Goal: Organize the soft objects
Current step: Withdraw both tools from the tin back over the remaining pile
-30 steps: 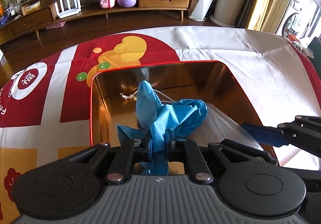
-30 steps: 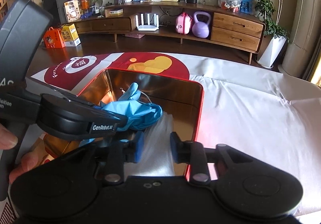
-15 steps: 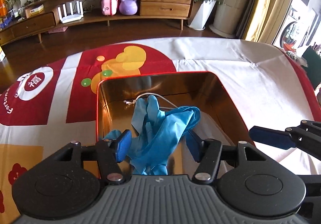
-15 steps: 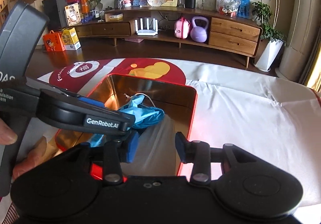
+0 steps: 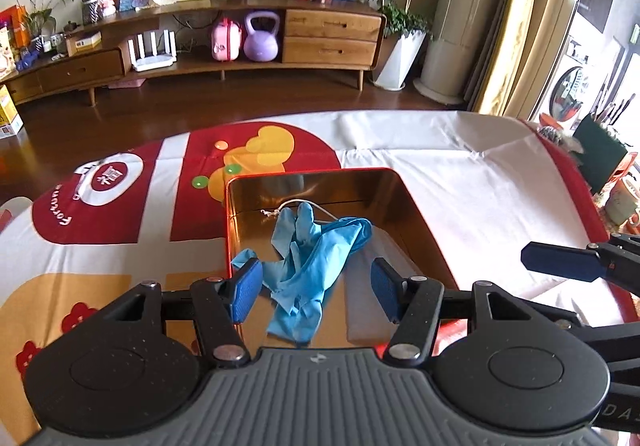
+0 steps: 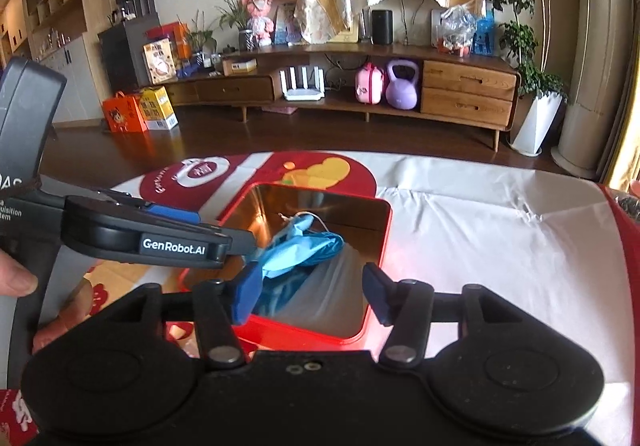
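Note:
A blue rubber glove (image 5: 310, 258) lies crumpled inside a red tin box (image 5: 416, 206) with a shiny gold inside, on top of a clear plastic bag (image 5: 384, 246) and a white string (image 5: 288, 204). My left gripper (image 5: 316, 288) is open and empty, above the box's near edge, apart from the glove. My right gripper (image 6: 310, 294) is open and empty above the box's near edge. The glove (image 6: 298, 246), the bag (image 6: 336, 286) and the box (image 6: 386, 230) also show in the right wrist view, where the left gripper's body (image 6: 140, 236) crosses from the left.
The box sits on a table under a white and red printed cloth (image 5: 460, 166). The right gripper's fingertip (image 5: 560, 266) reaches in at the right of the left wrist view. A dark green holder (image 5: 600, 154) and a cup (image 5: 620, 200) stand at the table's right edge.
My left gripper has opened and let go of the blue glove, which now lies in the box. Both grippers have pulled back and up from the box, the right one opening wider.

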`<act>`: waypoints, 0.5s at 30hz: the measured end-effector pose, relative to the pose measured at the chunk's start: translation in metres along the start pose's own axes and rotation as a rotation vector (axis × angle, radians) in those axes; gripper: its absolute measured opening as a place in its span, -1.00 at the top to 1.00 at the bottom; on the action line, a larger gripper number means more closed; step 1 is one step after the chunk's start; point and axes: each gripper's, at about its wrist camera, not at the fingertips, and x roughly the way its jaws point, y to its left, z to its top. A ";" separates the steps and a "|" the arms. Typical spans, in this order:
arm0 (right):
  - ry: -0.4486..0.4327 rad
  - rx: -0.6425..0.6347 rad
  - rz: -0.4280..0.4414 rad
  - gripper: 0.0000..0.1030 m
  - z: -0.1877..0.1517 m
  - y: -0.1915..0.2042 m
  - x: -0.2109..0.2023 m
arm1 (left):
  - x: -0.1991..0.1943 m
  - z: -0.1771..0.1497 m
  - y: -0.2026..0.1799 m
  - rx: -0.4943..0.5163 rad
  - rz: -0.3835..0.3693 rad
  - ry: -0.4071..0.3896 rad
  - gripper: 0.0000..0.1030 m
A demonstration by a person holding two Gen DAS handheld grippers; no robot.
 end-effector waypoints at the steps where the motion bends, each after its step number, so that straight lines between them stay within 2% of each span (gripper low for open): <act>1: -0.006 0.002 0.000 -0.15 0.000 0.001 -0.005 | -0.006 -0.001 -0.001 0.000 -0.004 -0.004 -0.24; 10: -0.038 0.009 0.004 -0.25 -0.008 0.010 -0.044 | -0.063 -0.018 -0.015 0.040 -0.033 -0.066 -0.38; 15: -0.055 0.011 0.010 -0.40 -0.019 0.013 -0.065 | -0.087 -0.031 -0.019 0.042 -0.050 -0.081 -0.41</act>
